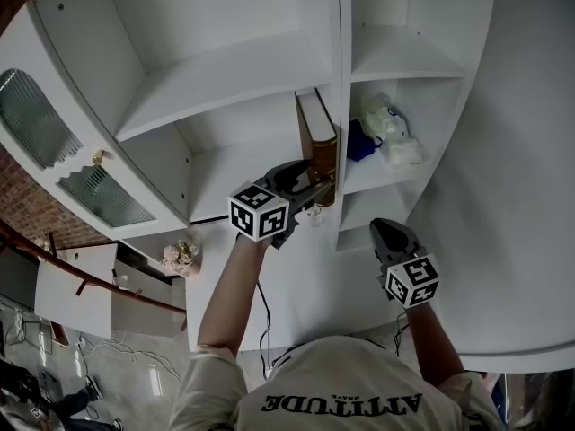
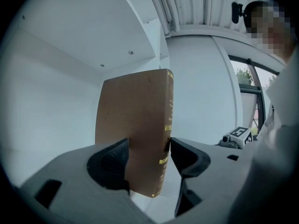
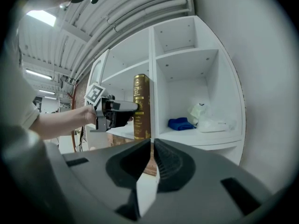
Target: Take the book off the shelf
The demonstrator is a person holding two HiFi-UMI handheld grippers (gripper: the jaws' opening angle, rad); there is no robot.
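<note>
A brown hardback book [image 1: 316,140] with gold lettering stands upright at the right end of a white shelf [image 1: 225,173], against the divider. My left gripper [image 1: 311,190] is shut on its lower part. In the left gripper view the pads [image 2: 117,158] press both covers of the book [image 2: 135,125], with its spine facing right. The right gripper view shows the book [image 3: 141,104] and the left gripper [image 3: 122,112] on it from the side. My right gripper [image 1: 384,229] hangs lower right of the book, below the right-hand compartment. Its jaws are shut and hold nothing [image 3: 153,146].
The compartment right of the divider holds a blue cloth [image 1: 359,142] and a crumpled white bag [image 1: 392,131]. A glass-paned cabinet door [image 1: 54,142] stands open at the left. A small bunch of flowers [image 1: 181,257] sits on a lower surface. The upper shelves hold nothing.
</note>
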